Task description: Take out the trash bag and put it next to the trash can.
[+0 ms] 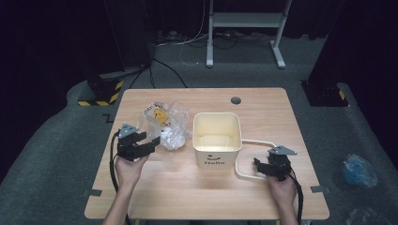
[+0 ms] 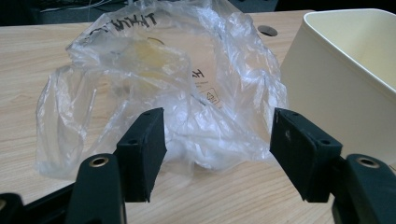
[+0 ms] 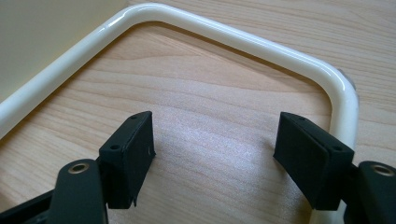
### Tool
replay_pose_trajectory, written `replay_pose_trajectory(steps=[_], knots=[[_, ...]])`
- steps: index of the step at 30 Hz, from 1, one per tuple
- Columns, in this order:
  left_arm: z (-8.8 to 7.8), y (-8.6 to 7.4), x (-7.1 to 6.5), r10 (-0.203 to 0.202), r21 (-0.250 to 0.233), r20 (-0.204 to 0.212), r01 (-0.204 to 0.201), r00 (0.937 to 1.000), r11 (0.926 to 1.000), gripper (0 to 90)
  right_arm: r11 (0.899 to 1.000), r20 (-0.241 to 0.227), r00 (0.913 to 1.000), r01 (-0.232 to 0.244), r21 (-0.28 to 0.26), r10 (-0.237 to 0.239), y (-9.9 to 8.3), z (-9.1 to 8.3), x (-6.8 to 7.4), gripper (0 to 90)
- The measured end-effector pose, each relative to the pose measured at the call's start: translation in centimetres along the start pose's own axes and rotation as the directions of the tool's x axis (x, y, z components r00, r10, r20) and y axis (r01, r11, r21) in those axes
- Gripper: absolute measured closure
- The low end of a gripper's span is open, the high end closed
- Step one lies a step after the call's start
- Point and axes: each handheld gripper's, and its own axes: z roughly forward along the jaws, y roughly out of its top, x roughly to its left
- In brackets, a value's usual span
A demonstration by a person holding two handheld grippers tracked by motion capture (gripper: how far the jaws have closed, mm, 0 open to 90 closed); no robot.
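The light wooden table (image 1: 263,197) carries everything, and I take the cream square plastic bin (image 1: 217,139) near its middle as the landmark. The bin stands upright and open at the top, and I see nothing inside it. Its white bent tube handle (image 1: 244,159) is folded down flat on the table on the right side of the bin.

On the left side of the bin, just beside its wall, lies the crumpled clear plastic bag (image 1: 167,124) with black print and something yellow inside. It is a loose heap, a little longer in the direction away from the person than across.

The left gripper (image 1: 141,146) is on the near-left side of the bag and points toward it, so toward the bin also. In the left gripper view its two black jaws stand wide apart with nothing pressed between them; the near edge of the bag (image 2: 187,116) lies straight ahead, just beyond the pads. This gripper is clearly the nearer one to the bag, and I judge that a short push forward would put the bag between the jaws.

The right gripper (image 1: 265,167) is on the right side of the bin, inside the loop of the handle (image 3: 233,39). Its jaws are also apart and hold nothing.
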Motion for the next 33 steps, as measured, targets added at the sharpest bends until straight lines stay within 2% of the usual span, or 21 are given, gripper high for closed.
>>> replay_pose_trajectory(steps=[7,14,33], knots=[[-0.5,-0.7,0.3,-0.013,-0.005,-0.003,0.013,0.9999,0.9999,35.8,1.000,0.000,1.0000,0.000,0.000,0.000,0.0,0.0,0.0,28.3],[-0.9,-1.1,0.0,0.005,-0.010,-0.012,-0.005,0.9999,0.9999,35.9,1.000,0.000,1.0000,0.000,0.000,0.000,0.0,0.0,0.0,28.3],[-1.1,-2.5,-0.7,0.013,-0.004,-0.013,-0.013,0.9998,0.9999,35.8,1.000,0.000,1.0000,0.001,0.000,-0.001,0.0,0.0,0.0,28.3]])
